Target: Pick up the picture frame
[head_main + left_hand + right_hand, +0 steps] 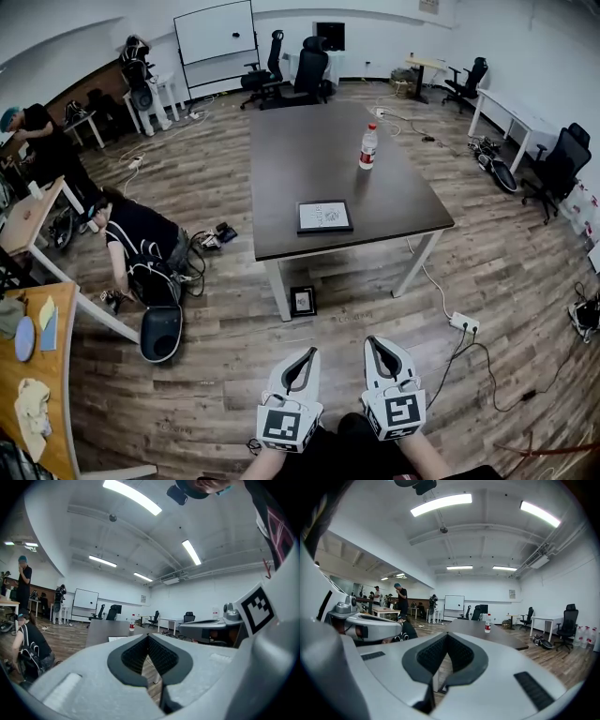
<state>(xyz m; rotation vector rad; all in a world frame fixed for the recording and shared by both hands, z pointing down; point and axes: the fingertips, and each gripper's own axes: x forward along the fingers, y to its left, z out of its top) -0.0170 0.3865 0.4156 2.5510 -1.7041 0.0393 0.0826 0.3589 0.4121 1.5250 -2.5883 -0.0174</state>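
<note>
In the head view, the black-edged rectangular picture frame (324, 217) lies flat near the front edge of the dark brown table (309, 150), well ahead of the white left gripper (307, 354) and white right gripper (375, 343). The left gripper view shows its jaws pressed together and empty. The right gripper view shows the same. The jaws should probably spread before they reach the frame's near edge.

I'm looking into an open office: whiteboard (216, 31), rolling chairs (310, 66), white desks (514, 114), ceiling strip lights (440, 503).
</note>
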